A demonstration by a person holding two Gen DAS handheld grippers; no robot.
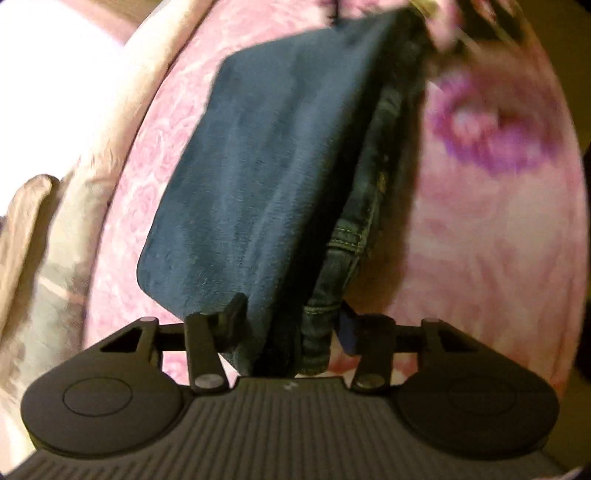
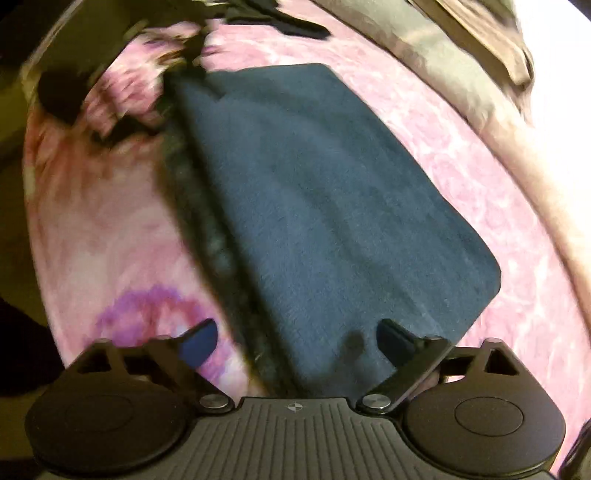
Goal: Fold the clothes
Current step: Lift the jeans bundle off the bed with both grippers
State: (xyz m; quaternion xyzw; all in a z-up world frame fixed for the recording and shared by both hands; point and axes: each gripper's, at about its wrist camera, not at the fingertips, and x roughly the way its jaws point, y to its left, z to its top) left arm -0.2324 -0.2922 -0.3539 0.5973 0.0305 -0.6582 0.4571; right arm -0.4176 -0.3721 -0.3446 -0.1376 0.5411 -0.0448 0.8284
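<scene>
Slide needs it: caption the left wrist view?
Left gripper clamps folded jeans over pink floral bedspread.

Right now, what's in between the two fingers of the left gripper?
The folded jeans. In the left wrist view their thick near edge fills the gap of the left gripper, with both fingers against the denim. The pink bedspread lies underneath.

We are looking at a pink floral bedspread [image 1: 480,229] lying across the surface, a purple bloom [image 2: 147,314] printed on it. A pale beige blanket [image 1: 85,177] is lying along its edge, and dark items [image 2: 280,18] are sitting blurred beyond.
</scene>
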